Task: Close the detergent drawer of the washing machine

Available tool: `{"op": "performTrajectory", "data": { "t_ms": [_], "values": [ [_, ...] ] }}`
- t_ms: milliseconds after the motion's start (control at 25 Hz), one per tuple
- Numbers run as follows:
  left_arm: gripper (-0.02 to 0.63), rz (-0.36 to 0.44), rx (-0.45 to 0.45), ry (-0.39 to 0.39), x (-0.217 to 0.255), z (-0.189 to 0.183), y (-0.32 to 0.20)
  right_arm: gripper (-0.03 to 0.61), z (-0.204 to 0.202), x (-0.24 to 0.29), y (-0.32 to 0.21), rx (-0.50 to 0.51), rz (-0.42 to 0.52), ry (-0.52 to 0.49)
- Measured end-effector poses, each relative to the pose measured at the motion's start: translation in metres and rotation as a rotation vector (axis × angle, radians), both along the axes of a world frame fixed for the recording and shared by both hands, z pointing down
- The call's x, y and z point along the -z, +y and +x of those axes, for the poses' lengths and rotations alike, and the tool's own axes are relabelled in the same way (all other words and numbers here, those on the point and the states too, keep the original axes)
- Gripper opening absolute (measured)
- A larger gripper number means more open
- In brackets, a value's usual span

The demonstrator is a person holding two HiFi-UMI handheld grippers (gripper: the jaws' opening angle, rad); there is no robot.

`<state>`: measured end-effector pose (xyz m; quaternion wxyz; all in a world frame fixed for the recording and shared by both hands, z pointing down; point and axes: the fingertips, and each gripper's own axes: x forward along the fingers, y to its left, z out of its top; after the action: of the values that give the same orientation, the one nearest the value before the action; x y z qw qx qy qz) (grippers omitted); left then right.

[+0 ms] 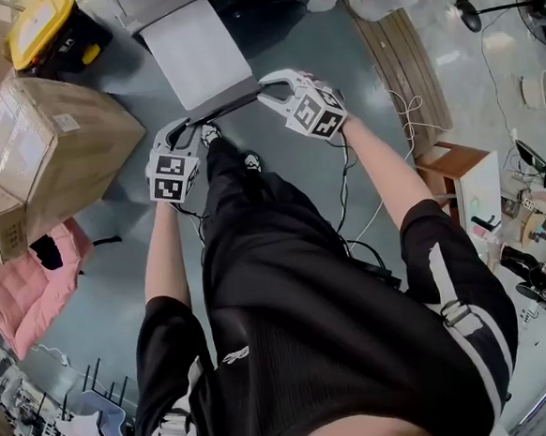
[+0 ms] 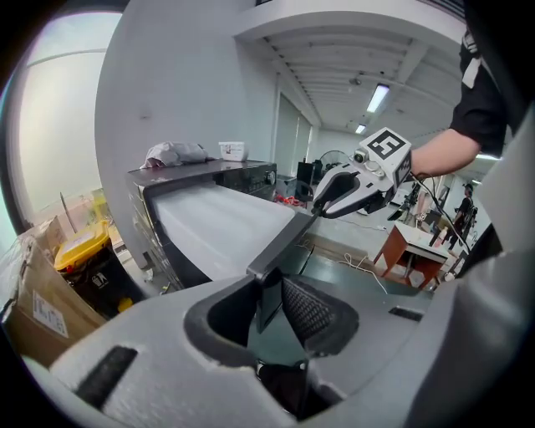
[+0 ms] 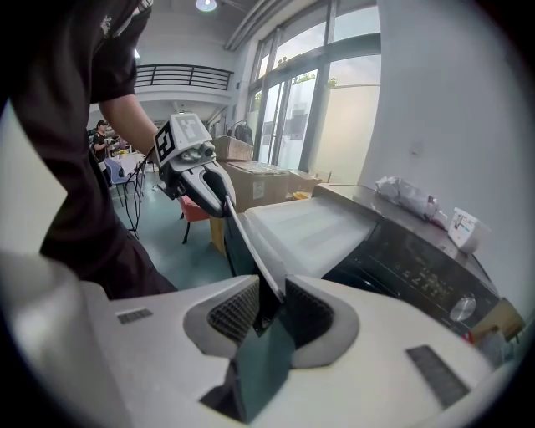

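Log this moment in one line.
left gripper: shut on drawer front | right gripper: shut on drawer front | drawer: pulled out

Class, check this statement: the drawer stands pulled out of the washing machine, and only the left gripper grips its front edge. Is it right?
Not quite. The right gripper grips the front edge too, as the right gripper view shows; the left gripper holds the other end. The drawer does stand pulled out of the washing machine.

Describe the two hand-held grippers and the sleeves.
The left hand-held gripper and right hand-held gripper have pale grey shells, each bearing a cube of black-and-white square markers, trailing dark cables. Short black sleeves.
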<state>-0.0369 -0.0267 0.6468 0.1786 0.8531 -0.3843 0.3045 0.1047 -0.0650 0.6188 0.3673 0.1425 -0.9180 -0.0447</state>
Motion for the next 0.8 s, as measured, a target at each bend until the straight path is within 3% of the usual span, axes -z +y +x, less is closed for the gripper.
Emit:
{"op": "performTrajectory", "data": {
  "t_ms": [800],
  "values": [
    [0.109, -0.004, 0.047, 0.022, 0.006, -0.007, -0.021, 0.107, -0.006, 0.006, -0.02, -0.041, 0.004, -0.032]
  ]
}}
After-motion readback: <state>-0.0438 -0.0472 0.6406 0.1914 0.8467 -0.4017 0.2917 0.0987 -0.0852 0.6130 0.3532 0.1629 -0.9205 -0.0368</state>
